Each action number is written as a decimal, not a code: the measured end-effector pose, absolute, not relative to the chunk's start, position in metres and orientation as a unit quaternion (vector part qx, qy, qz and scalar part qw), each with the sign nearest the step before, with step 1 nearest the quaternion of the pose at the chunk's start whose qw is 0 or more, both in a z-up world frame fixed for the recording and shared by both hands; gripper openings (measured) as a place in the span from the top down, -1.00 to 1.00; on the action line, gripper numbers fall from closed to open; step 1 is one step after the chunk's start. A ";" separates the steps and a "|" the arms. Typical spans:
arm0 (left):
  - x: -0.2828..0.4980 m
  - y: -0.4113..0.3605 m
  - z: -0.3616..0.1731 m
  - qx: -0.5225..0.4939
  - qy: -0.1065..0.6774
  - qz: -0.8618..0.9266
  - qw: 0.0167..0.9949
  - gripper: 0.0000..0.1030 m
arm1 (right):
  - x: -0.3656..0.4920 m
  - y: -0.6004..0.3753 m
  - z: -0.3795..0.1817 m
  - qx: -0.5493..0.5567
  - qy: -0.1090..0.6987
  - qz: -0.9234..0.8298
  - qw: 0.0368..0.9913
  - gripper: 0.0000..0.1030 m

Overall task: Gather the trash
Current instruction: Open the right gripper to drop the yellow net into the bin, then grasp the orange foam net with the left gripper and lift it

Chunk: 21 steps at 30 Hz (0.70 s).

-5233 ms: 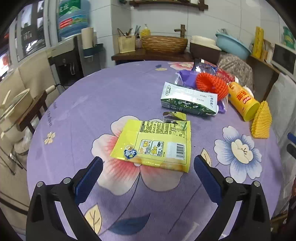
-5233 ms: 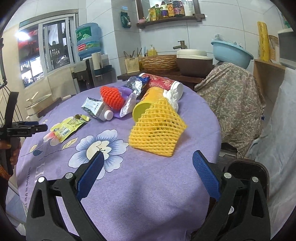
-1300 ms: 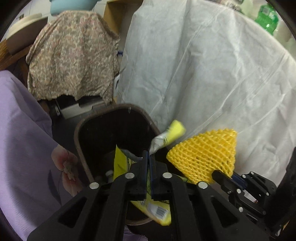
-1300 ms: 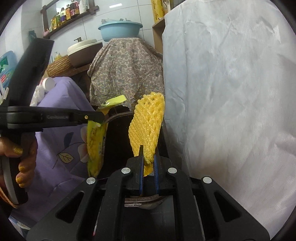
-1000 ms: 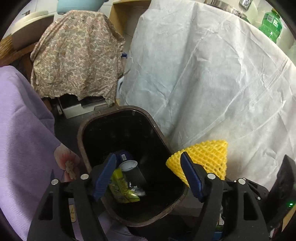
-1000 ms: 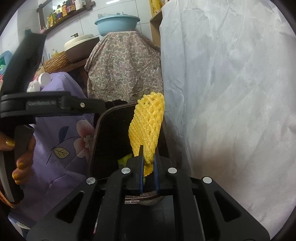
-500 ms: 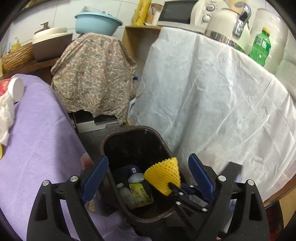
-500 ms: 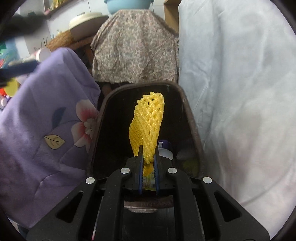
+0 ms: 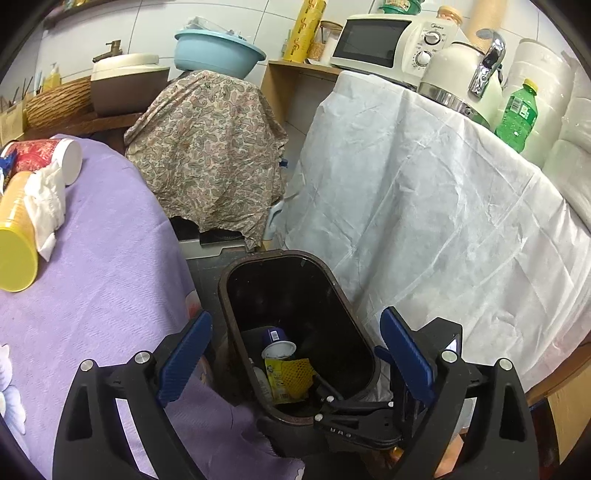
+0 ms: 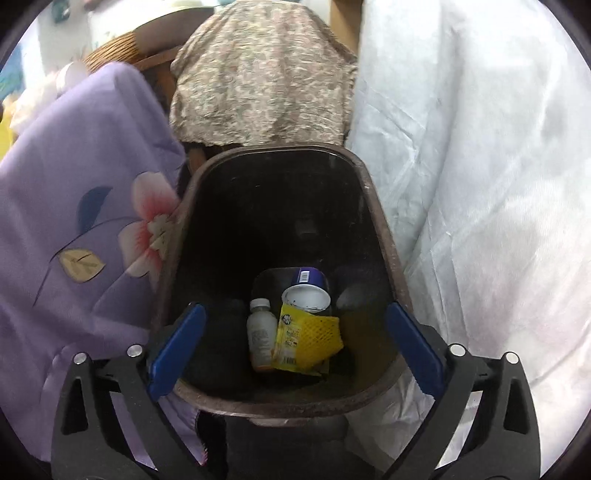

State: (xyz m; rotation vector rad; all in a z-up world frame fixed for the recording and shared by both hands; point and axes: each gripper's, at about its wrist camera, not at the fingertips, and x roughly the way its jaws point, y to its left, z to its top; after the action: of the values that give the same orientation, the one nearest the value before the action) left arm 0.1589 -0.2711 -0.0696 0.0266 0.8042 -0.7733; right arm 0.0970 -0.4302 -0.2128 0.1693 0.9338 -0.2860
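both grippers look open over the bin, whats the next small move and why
Probably swing the left gripper back to the table: the foam net and wrapper already lie in the bin, while a yellow cup and tissue remain.

This is a lived-in home kitchen. Far ahead of the left jaws, a white countertop oven (image 9: 384,44) and a cream electric kettle (image 9: 461,70) stand on a white cloth-draped counter (image 9: 424,206), with a green plastic bottle (image 9: 517,114) to their right. Ahead and left, a pale blue plastic basin (image 9: 218,51) sits above a paisley cloth cover (image 9: 210,147), near a woven basket (image 9: 59,103) and a brass tap (image 9: 109,50) against white wall tiles (image 9: 155,22).
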 end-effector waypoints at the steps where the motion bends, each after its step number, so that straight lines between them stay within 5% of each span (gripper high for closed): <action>1: 0.157 -0.268 -0.068 0.014 0.379 -0.366 0.850 -0.79 | 0.096 -0.424 -0.210 0.073 0.448 -0.129 0.882 -0.88; 21: 0.149 -0.116 -0.026 0.003 0.324 -0.242 0.915 -0.89 | 0.096 -0.376 -0.114 0.047 0.387 -0.085 0.917 -0.88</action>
State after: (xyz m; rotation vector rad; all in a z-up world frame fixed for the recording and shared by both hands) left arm 0.1491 -0.1161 -0.0262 0.0059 0.6663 -0.4991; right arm 0.0957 -0.3764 -0.1141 0.0962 0.7955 -0.1752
